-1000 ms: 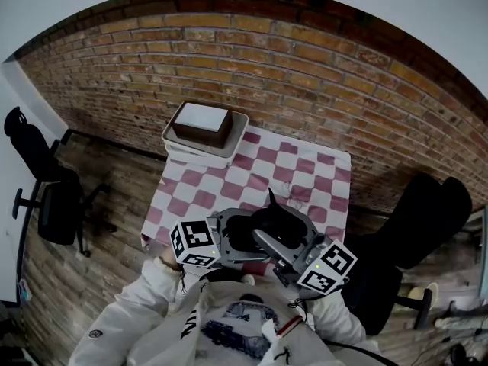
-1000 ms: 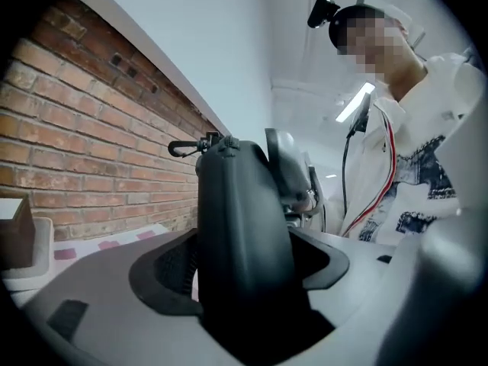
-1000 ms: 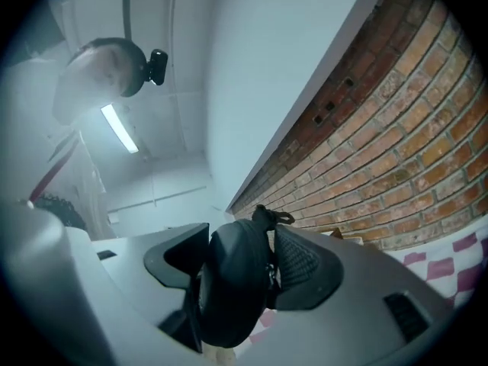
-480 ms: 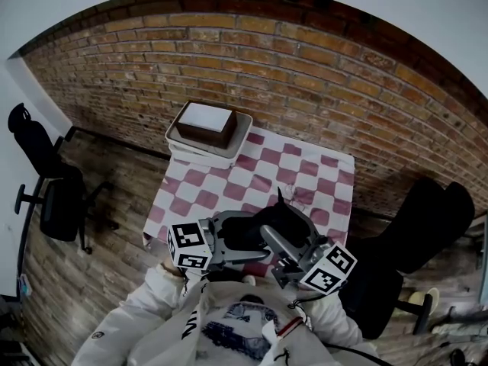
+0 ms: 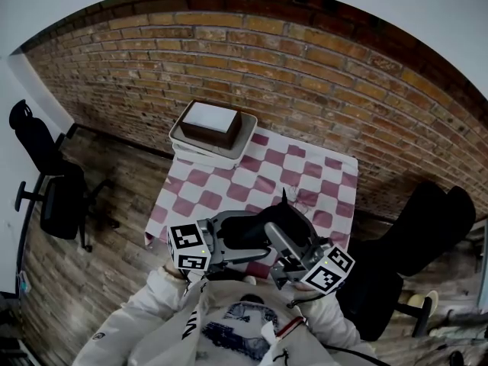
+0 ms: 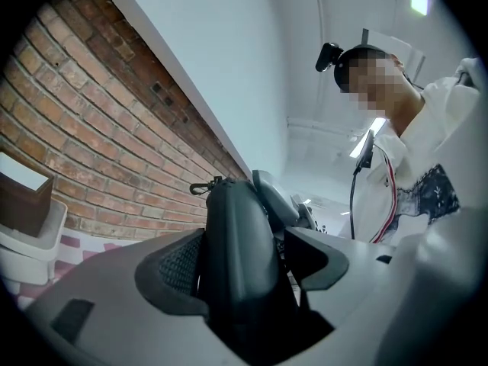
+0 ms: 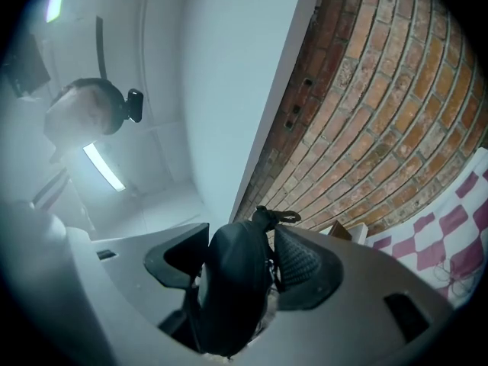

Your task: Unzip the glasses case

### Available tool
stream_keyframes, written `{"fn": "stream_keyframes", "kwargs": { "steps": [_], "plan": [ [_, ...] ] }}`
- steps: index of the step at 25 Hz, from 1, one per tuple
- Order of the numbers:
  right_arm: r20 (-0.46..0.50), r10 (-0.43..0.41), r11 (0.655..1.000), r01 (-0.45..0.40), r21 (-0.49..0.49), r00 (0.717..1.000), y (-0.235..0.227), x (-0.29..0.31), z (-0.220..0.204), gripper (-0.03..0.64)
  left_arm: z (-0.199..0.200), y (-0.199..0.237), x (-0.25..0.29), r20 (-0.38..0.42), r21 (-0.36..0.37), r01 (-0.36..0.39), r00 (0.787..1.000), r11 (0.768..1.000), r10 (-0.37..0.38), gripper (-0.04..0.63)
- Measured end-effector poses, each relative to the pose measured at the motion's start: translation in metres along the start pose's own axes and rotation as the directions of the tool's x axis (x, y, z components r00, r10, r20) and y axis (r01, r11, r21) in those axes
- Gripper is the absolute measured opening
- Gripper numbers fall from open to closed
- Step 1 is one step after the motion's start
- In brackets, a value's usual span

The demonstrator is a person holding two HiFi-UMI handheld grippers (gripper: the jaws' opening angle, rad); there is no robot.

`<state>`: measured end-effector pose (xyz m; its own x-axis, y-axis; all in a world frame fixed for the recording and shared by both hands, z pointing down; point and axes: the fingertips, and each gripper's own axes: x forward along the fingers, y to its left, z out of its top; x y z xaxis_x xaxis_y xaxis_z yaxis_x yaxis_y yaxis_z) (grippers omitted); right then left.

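Left gripper (image 6: 248,261) and right gripper (image 7: 242,269) both clamp the dark glasses case (image 6: 232,227), lower centre of frame; it looks closed, zip pull (image 7: 276,216) at its tip, unzipping seemingly all ahead

A small table (image 5: 229,180) is covered by a pink-and-white checked cloth (image 5: 263,175) that hangs over its edges. At about 11 o'clock on the cloth sits a white tray (image 5: 181,143) holding a brown box (image 5: 211,124) with a white top. Toward 4 o'clock lies a small tangle of thin wire (image 7: 451,279), too fine to identify.
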<state>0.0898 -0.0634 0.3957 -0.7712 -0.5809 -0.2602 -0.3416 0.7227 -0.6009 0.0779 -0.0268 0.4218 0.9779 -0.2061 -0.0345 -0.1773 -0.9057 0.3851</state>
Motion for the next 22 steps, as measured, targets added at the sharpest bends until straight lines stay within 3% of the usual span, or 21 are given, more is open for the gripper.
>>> {"fn": "stream_keyframes", "kwargs": {
  "steps": [4,13,22],
  "plan": [
    [-0.015,0.002,1.0,-0.002,-0.01,1.0,0.002,0.011,-0.005,0.283,0.0,0.007,-0.009,0.01,-0.002,-0.006,1.0,1.0,0.006,0.298],
    [-0.041,0.01,0.999,-0.012,-0.052,0.999,0.009,0.044,-0.016,0.284,0.012,0.022,-0.038,0.029,-0.005,0.001,1.0,1.0,-0.001,0.281],
    [-0.036,-0.016,0.989,0.01,-0.148,0.999,0.015,0.061,-0.013,0.284,0.025,0.033,-0.053,-0.116,0.116,0.027,0.993,0.993,-0.014,0.275]
  ]
}}
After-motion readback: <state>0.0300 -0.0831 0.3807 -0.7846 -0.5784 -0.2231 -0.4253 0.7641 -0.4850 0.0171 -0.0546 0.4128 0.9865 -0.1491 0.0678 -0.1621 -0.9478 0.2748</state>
